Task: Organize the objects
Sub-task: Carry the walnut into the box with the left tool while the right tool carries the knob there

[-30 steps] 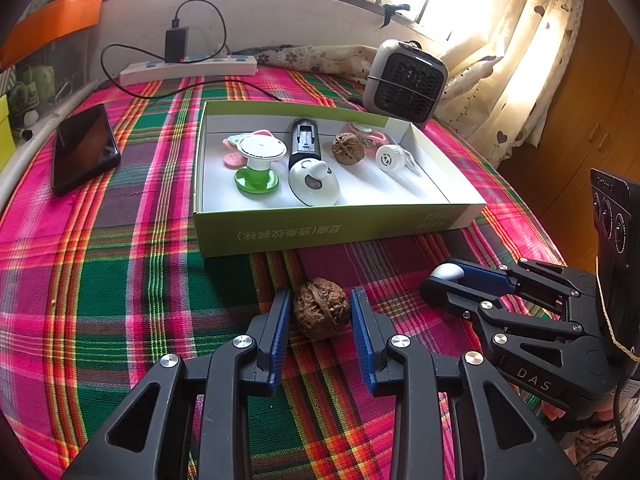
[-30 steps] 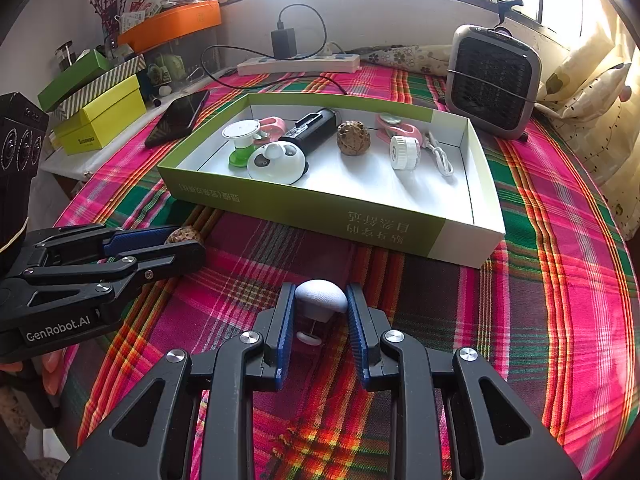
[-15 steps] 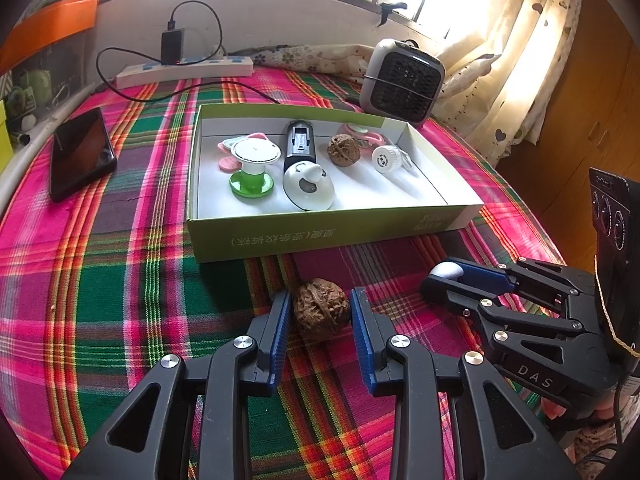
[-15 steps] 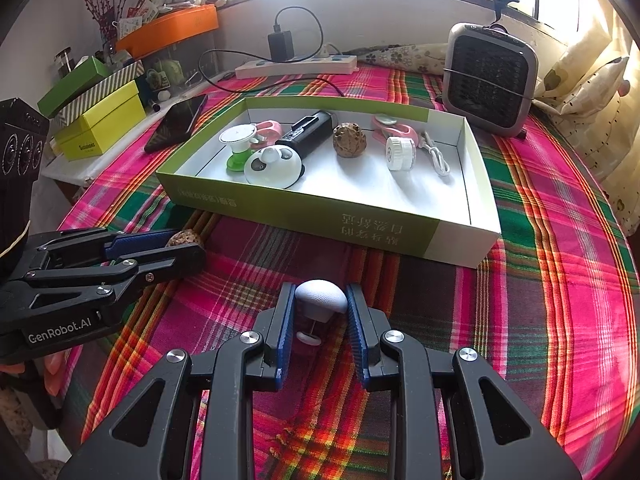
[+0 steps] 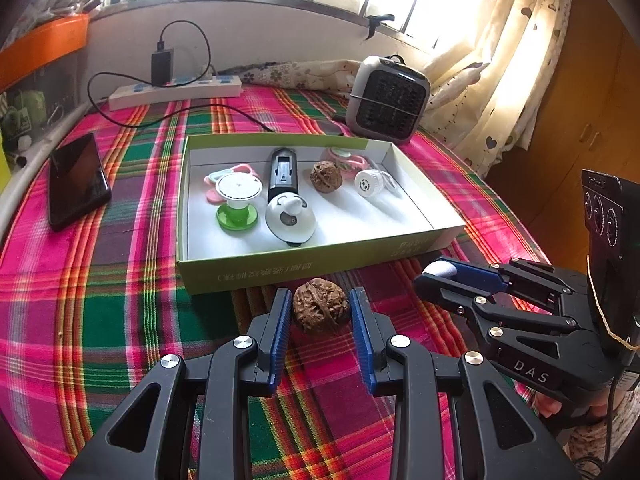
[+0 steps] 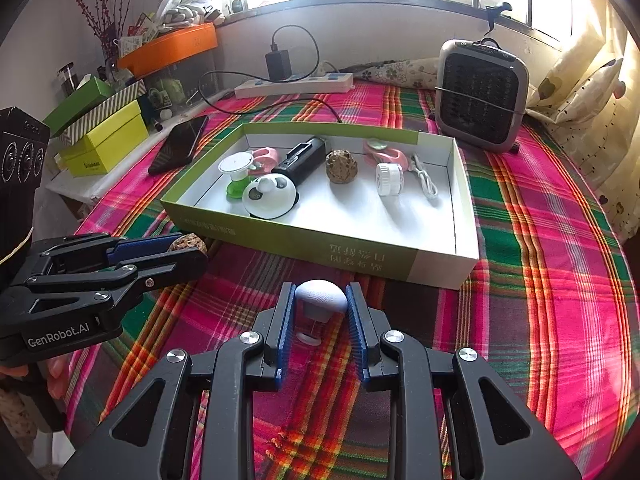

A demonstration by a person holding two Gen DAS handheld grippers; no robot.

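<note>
Two grippers are in my hands, low over the plaid cloth point(image 5: 100, 300) in front of the green box point(image 5: 304, 268). My left gripper point(image 5: 320, 312) has a narrow gap, and its blue pads clamp a brown walnut point(image 5: 320, 306) at their tips, near the box's front wall. My right gripper point(image 6: 320, 304) is narrower yet and clamps a small white mushroom-shaped piece point(image 6: 321, 298) by its cap, stem hanging down toward the cloth. From the left wrist view, the right gripper sits at 3 o'clock of the walnut. Inside the box, at 12 o'clock from both tools, lie a second walnut point(image 5: 326, 176), a black rectangular device point(image 5: 283, 172), a white panda-like dome point(image 5: 290, 220), a green-based white knob point(image 5: 238, 200) and a white cylinder point(image 5: 368, 183). A phone point(image 5: 78, 180) lies at 10 o'clock.
</note>
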